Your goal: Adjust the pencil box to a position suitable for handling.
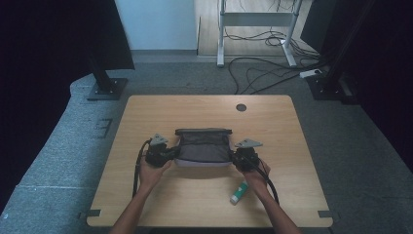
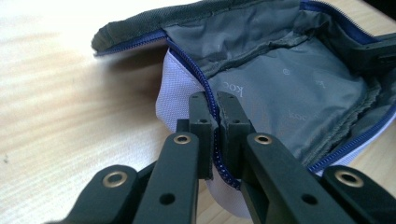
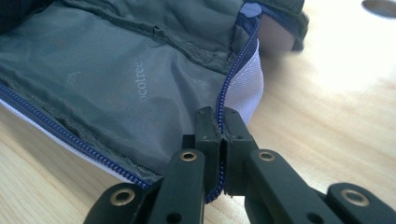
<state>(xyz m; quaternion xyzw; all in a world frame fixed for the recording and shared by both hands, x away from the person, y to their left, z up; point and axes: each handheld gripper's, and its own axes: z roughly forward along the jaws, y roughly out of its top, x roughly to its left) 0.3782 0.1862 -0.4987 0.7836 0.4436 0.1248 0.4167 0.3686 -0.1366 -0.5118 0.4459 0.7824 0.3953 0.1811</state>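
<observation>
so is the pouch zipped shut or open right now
Open. The pouch gapes wide, its grey lining showing, and each gripper is clamped on the blue zip edge at one side: left gripper, right gripper.

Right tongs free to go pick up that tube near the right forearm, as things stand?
Probably not yet. The right tongs are shut on the pouch at its zipper edge, so they must let go first. The tube lies in the open on the table, with nothing covering it.

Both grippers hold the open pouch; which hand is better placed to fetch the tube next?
Probably right. The tube lies on the table just beside the right gripper, on the pouch's right side; the left gripper is across the pouch. Both are shut on the zipper edge.
</observation>
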